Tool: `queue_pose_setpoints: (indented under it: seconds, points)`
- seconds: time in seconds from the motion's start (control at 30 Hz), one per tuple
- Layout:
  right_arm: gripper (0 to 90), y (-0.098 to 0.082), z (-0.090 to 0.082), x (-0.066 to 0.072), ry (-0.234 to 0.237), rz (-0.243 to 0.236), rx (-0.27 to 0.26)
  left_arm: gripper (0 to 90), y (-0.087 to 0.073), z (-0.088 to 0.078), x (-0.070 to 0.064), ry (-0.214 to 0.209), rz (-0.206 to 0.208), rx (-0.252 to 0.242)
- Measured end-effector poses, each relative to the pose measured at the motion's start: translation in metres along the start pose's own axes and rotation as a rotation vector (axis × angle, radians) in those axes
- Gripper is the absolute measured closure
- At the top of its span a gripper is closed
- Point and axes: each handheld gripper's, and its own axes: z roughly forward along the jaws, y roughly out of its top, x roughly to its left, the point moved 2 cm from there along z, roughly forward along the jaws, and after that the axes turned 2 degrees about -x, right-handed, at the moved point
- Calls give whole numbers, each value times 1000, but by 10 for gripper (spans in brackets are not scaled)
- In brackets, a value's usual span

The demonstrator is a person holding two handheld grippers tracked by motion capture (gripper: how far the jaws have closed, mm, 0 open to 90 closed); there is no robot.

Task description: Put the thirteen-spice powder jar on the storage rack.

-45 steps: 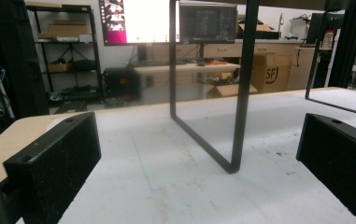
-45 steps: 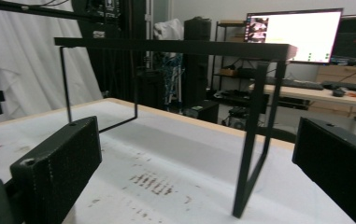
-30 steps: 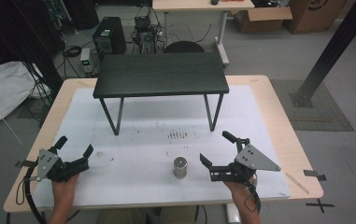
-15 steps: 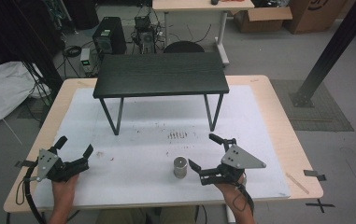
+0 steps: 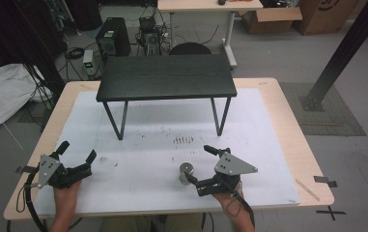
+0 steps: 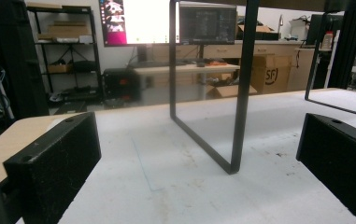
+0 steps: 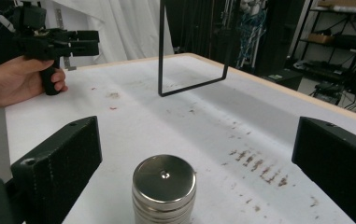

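High view | right gripper (image 5: pixel 201 166) fingers spread around metal cylinder (image 5: pixel 186 172) | left gripper (image 5: pixel 78 155) fingers spread

Even overhead light, soft shadow under black stand (image 5: pixel 166 76); monitor (image 6: pixel 136 21) glare blown out; near jaws blurred.

Black stand (image 5: pixel 166 76) at bench (image 5: pixel 288 125) rear; brown stains (image 5: pixel 183 140) just before it; computer tower (image 5: pixel 110 37) on floor behind.
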Motion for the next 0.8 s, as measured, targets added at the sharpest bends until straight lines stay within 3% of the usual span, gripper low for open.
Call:
queue_pose_setpoints:
  seconds: [0.27, 0.8]
  points:
    - [23, -13, 10, 4, 29, 19, 52, 3, 0, 0, 0, 0, 0, 0]
    - [47, -31, 24, 6, 63, 69, 91, 2, 0, 0, 0, -1, 0, -1]
